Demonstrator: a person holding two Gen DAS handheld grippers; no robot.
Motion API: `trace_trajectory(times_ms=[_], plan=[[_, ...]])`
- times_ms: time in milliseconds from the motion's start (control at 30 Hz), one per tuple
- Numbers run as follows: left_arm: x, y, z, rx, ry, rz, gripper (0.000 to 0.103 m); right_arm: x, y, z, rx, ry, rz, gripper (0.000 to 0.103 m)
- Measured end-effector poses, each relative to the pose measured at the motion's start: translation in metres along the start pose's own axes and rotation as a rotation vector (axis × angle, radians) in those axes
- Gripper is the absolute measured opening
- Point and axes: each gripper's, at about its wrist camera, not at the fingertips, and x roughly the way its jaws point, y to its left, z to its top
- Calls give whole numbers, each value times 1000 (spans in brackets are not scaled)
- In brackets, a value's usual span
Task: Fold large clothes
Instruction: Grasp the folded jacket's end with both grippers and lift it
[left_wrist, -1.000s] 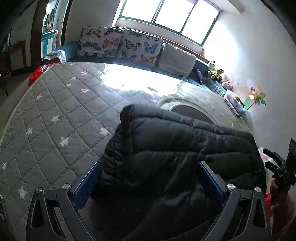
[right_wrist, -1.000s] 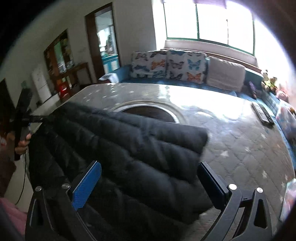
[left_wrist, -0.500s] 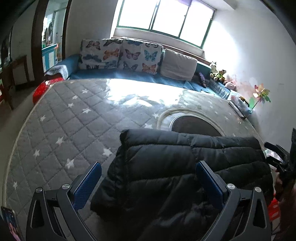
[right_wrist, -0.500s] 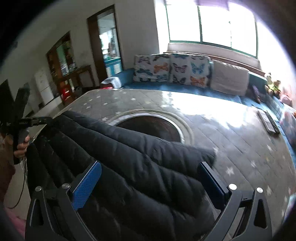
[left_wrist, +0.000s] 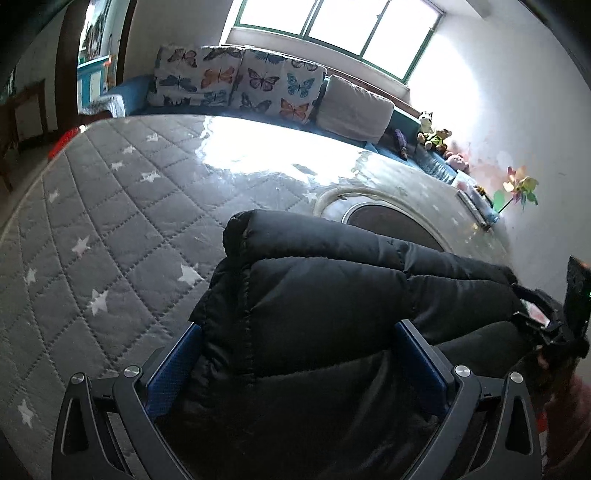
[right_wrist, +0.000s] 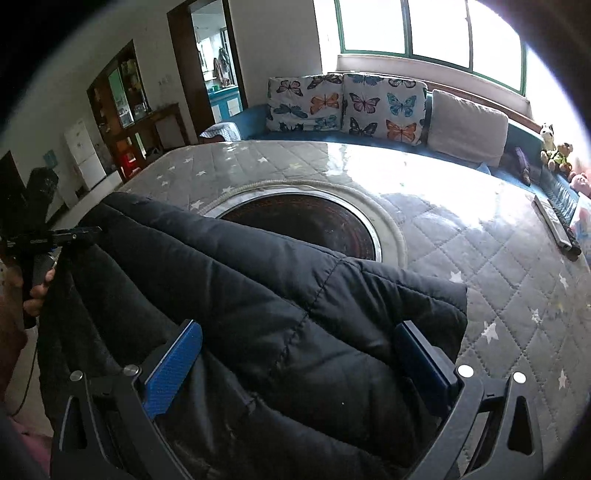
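A black quilted puffer jacket (left_wrist: 332, 295) lies folded along the near edge of a grey star-quilted table (left_wrist: 110, 221). My left gripper (left_wrist: 295, 354) is wide open, its blue pads on either side of the jacket's left end, not pinching it. My right gripper (right_wrist: 299, 354) is also wide open, straddling the jacket (right_wrist: 258, 295) at its right end. Each gripper shows in the other's view: the right one at the jacket's far edge (left_wrist: 554, 321), the left one (right_wrist: 40, 240).
A round dark inset with a pale rim (right_wrist: 306, 225) sits mid-table just beyond the jacket. A blue sofa with butterfly cushions (right_wrist: 351, 103) runs behind. A remote (right_wrist: 557, 229) lies at the table's right edge. Plush toys (right_wrist: 554, 147) sit by the window.
Both views have dipped and closed in on the jacket again after pulling back. The jacket stays folded on the table; both grippers remain open.
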Motion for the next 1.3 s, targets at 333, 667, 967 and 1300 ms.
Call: trace_trajectory(times_ms=[333,667,967,1300], plan=[[-7,-9,-6,42,-28,71,103,-28,17,1,-11,-52,-54,103],[-25,-8,-17,76,-18,103,103,-33,38,-23,-104,-28,-52,103],[-39,7,-9,56,10,80,103,-54,-43,-13,149,-41,-42,103],[-20,39,-9,-71,95,-115,103,-6,-97,-22,403,68,182,103]])
